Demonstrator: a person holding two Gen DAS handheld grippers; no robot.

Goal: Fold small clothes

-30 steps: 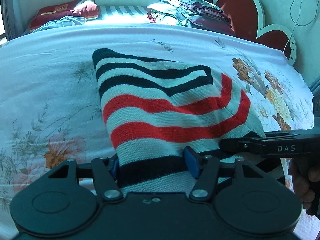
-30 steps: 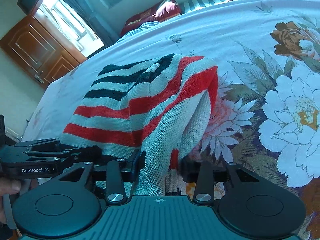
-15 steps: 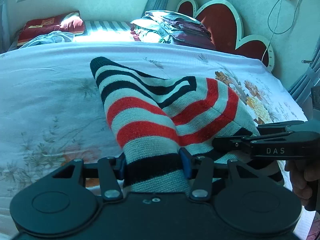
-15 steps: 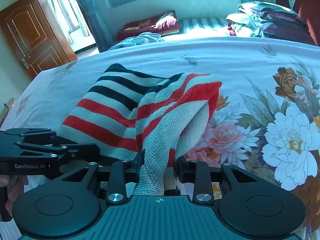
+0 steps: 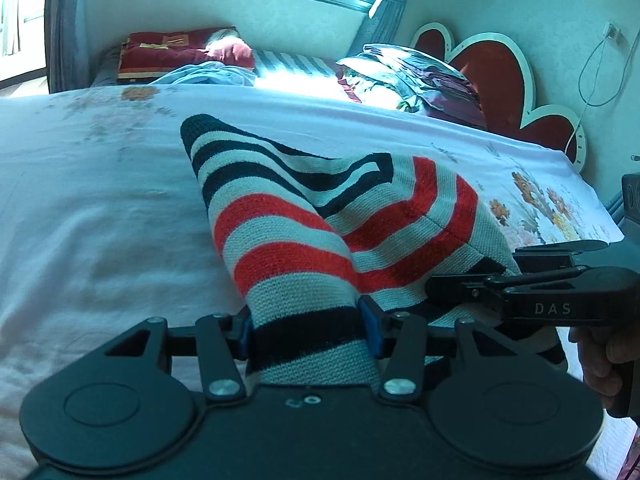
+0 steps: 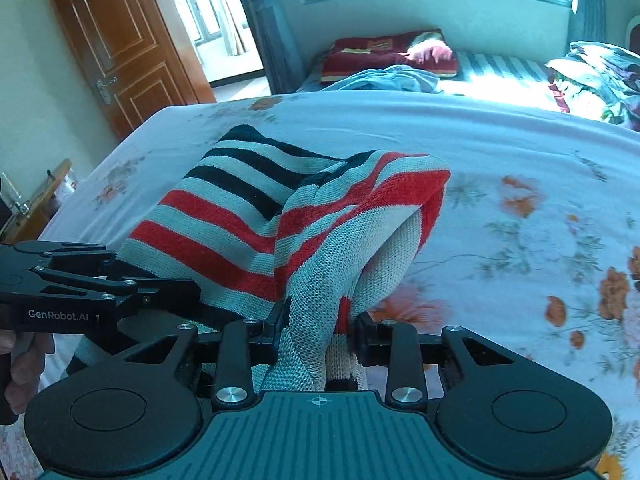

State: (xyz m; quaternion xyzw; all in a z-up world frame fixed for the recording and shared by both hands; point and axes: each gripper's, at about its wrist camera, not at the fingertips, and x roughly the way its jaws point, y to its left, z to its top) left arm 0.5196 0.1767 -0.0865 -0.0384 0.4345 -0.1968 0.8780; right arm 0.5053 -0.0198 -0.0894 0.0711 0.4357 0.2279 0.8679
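Note:
A small knitted garment (image 5: 304,240) with red, black and pale grey stripes rises off the floral bedsheet (image 5: 100,208). Its far end still rests on the bed. My left gripper (image 5: 306,330) is shut on the garment's near edge, at a black stripe. My right gripper (image 6: 318,330) is shut on the other near corner of the garment (image 6: 248,216), which is bunched between its jaws. The right gripper shows side-on in the left wrist view (image 5: 520,288), and the left gripper shows in the right wrist view (image 6: 80,280). The two grippers are close together.
A heart-shaped red headboard (image 5: 500,76) and a pile of folded clothes (image 5: 412,76) lie at the far right. A red pillow (image 6: 384,52) and blue cloth (image 6: 384,78) lie by the window. A wooden door (image 6: 120,40) is at the left.
Both grippers have lifted the garment's near edge higher and tilted up, so more of the window and room shows. The garment folds more steeply, its far end staying on the bed.

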